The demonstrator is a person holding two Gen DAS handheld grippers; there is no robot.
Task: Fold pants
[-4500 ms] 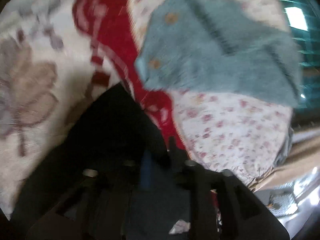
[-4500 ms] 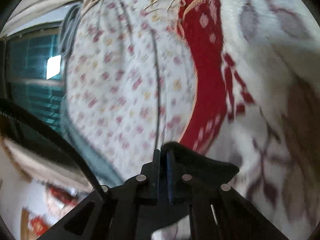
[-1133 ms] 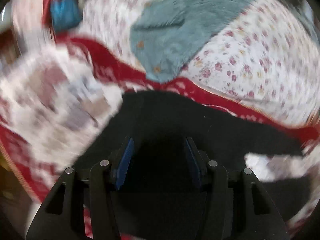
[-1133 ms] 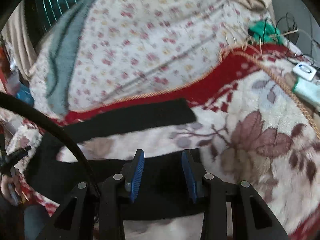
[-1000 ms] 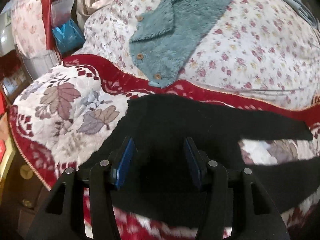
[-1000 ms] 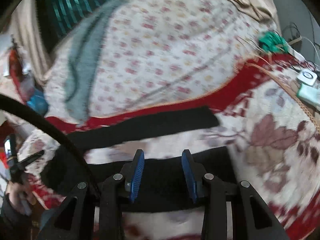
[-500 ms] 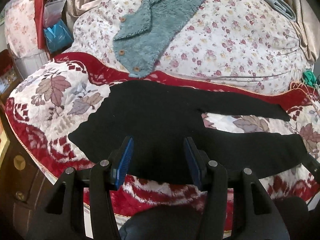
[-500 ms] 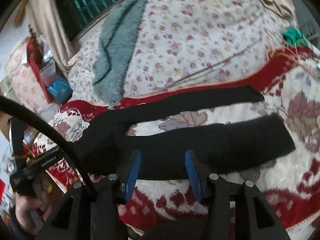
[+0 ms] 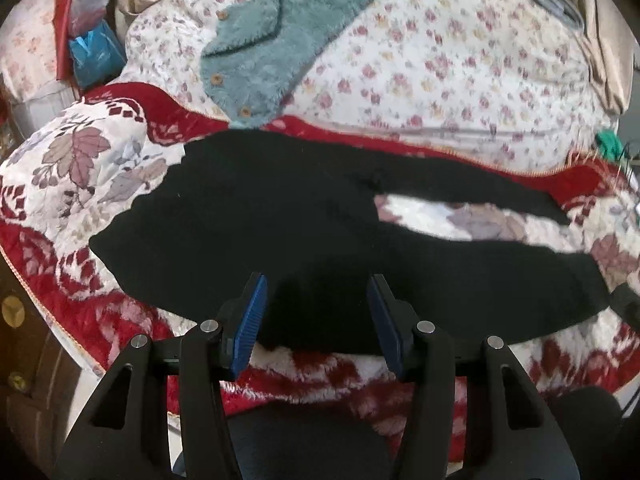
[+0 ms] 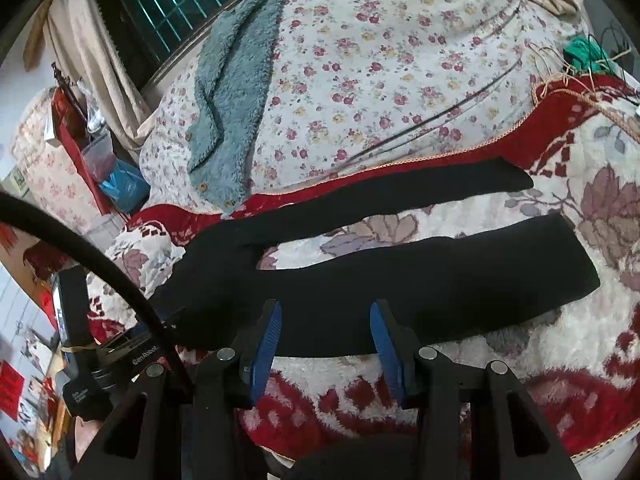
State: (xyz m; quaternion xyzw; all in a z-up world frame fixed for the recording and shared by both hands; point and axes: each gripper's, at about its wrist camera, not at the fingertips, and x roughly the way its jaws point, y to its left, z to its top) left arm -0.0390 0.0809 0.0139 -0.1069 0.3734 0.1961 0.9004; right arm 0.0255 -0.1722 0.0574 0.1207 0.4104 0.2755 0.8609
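Black pants (image 9: 280, 232) lie spread flat on a red and white leaf-patterned blanket (image 9: 80, 160), waist to the left, two legs apart and running right. They also show in the right wrist view (image 10: 400, 280). My left gripper (image 9: 316, 312) is open and empty, held above the near edge of the waist part. My right gripper (image 10: 324, 336) is open and empty, above the near edge of the near leg. The left gripper's body (image 10: 76, 340) shows at the left of the right wrist view.
A floral quilt (image 9: 440, 60) is heaped behind the pants, with a teal fleece jacket (image 9: 280, 40) draped on it. A blue bag (image 9: 94, 56) and clutter stand at the far left. A green item (image 10: 584, 54) and cords lie at the far right. A barred window (image 10: 180, 0) is behind.
Both grippers let go of the pants, opened, and drew back toward me. The pants now lie spread flat on the blanket.
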